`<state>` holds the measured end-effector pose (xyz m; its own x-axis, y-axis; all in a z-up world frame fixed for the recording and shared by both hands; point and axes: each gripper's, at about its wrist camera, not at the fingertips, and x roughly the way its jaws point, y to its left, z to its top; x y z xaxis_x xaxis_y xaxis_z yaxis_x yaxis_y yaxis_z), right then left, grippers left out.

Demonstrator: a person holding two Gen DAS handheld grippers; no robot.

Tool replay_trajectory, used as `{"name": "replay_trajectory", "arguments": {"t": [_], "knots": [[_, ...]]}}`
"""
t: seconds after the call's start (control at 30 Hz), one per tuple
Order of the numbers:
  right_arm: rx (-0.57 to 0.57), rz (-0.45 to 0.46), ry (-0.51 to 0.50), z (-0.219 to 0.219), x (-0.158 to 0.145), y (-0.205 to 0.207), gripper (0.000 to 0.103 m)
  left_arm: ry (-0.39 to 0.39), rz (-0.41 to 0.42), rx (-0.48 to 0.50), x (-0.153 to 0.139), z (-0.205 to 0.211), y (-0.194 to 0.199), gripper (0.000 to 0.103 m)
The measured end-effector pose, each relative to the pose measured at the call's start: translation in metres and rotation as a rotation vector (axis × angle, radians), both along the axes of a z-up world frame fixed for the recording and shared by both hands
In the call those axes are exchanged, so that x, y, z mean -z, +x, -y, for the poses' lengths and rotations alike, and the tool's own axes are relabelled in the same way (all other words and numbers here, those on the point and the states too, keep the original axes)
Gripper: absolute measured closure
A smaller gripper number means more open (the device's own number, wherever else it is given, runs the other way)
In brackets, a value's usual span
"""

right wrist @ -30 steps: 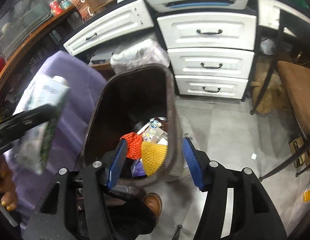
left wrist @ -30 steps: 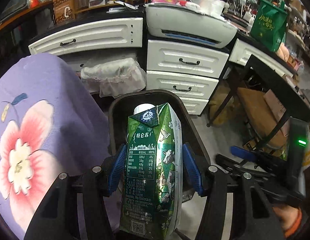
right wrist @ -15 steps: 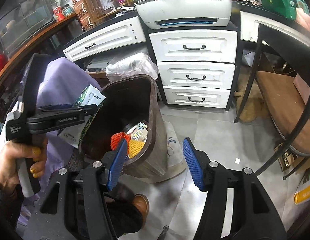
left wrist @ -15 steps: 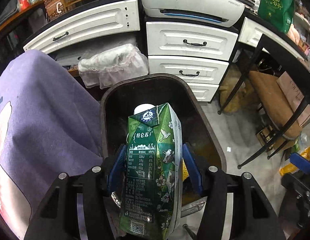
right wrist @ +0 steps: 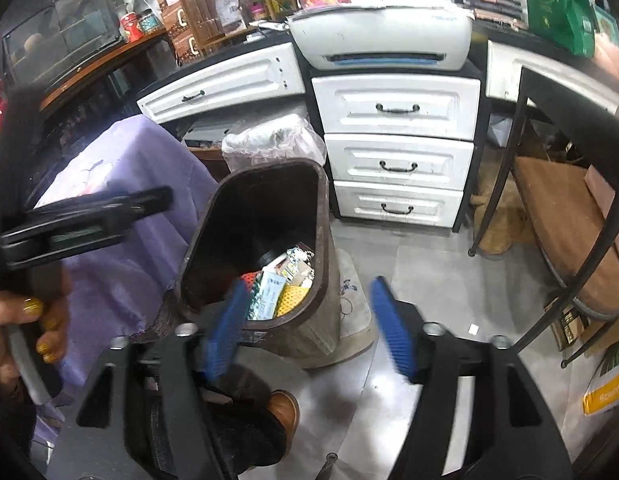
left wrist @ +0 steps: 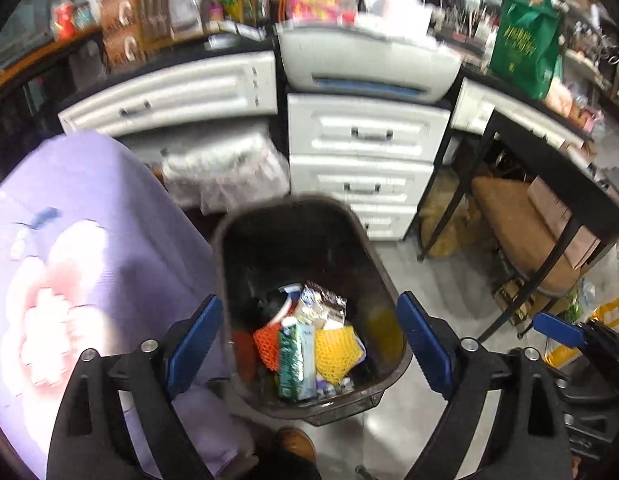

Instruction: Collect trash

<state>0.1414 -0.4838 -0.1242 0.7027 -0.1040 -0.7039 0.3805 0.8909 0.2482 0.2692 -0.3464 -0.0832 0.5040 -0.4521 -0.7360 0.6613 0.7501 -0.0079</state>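
Two grippers hang over a dark, rounded-rectangular plastic bin [left wrist: 383, 280] at frame centre. Inside lie a green milk carton [left wrist: 295, 358], orange and yellow mesh nets [left wrist: 337, 350] and wrappers. Left gripper [left wrist: 309, 340] and right gripper [right wrist: 309, 320] jaws are opening, nothing between them.

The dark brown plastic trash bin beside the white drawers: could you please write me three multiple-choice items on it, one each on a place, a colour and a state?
1. Where does the green milk carton lie?
A. inside the dark brown plastic trash bin
B. on the purple flowered cloth
C. on the grey floor

2. What colours are the two mesh nets in the bin?
A. blue and white
B. orange and yellow
C. both green

3. What is between the left gripper fingers?
A. the carton
B. a net
C. nothing held

Answers: 1 A, it rests on the trash heap; 2 B, both flank the carton; 3 C, its jaws are opening, bare, above the bin.
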Motion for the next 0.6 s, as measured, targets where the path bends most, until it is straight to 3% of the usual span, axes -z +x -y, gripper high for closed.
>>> {"name": "replay_trajectory", "arguments": {"t": [0.17, 0.23, 0.6], "knots": [[-0.033, 0.05, -0.029, -0.029, -0.023, -0.005, 0.031, -0.076, 0.118, -0.048, -0.037, -0.059, -0.034, 0.006], [-0.057, 0.071, -0.041, -0.046, -0.035, -0.006, 0.025, -0.1, 0.152, -0.071, -0.048, -0.087, -0.049, 0.006], [-0.17, 0.199, -0.161, -0.155, -0.092, -0.039, 0.007, -0.122, 0.284, -0.192, -0.081, -0.219, -0.129, 0.005]]}}
